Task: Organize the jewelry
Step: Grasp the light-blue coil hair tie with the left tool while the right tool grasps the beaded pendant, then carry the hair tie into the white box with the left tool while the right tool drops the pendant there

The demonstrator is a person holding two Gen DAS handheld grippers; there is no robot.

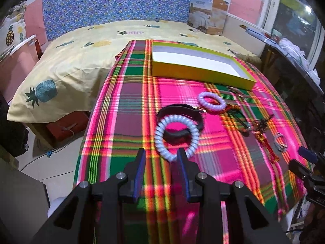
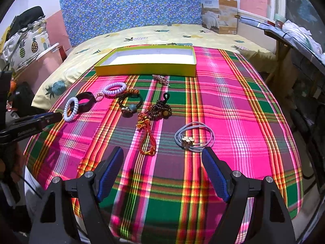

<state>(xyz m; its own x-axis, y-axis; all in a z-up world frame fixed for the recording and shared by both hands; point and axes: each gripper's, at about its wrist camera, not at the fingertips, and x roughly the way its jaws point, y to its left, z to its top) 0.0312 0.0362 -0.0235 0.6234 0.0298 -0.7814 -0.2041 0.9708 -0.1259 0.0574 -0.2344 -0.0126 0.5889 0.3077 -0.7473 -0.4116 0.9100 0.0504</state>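
Jewelry lies scattered on the plaid cloth in front of the empty yellow box. From the left I see my left gripper, fingers parted with nothing between them, its tips just short of the pale blue coil bracelet that overlaps a black band. Further right lie a lilac coil bracelet, dark beads and a red cord. My right gripper is spread wide and empty, near the grey cord bracelet.
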